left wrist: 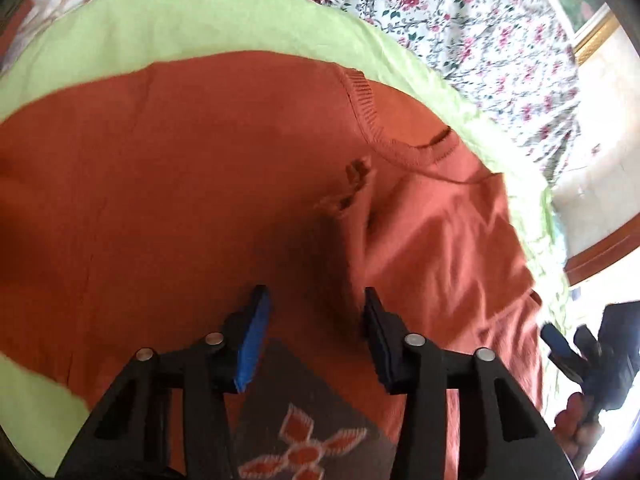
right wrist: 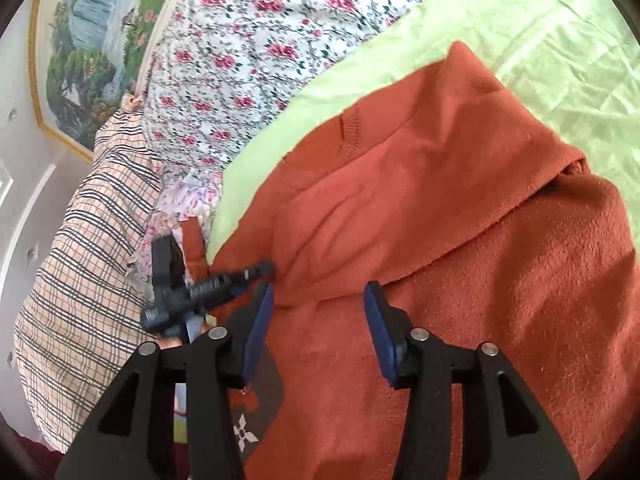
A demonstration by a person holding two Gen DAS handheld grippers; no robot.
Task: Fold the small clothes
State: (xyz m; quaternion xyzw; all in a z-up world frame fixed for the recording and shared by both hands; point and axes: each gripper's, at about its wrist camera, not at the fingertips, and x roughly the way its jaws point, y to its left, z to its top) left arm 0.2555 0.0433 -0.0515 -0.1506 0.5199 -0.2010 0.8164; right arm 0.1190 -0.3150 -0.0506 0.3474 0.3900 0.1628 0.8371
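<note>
A rust-orange knitted sweater (left wrist: pixel 200 184) lies spread on a light green sheet (left wrist: pixel 200 20), its ribbed neckline (left wrist: pixel 368 120) toward the far right. In the right wrist view one side of the sweater (right wrist: pixel 440 184) is folded over the body. My left gripper (left wrist: pixel 315 296) hovers over the sweater's middle, jaws half apart, nothing pinched between the blue pads. My right gripper (right wrist: pixel 320 288) stands open just above the fold's edge, its pads free of the cloth. Each gripper shows in the other's view: the right gripper (left wrist: pixel 560 340) at the sweater's right edge, the left gripper (right wrist: pixel 256 276) at the left.
A dark patch with a flower motif (left wrist: pixel 304 440) sits at the sweater's near edge. A floral quilt (right wrist: pixel 248 60) lies beyond the green sheet (right wrist: pixel 560 40), a checked pillow (right wrist: pixel 88 260) beside it. A framed landscape painting (right wrist: pixel 92 40) hangs behind. A person's hand (left wrist: pixel 576 428) holds the right gripper.
</note>
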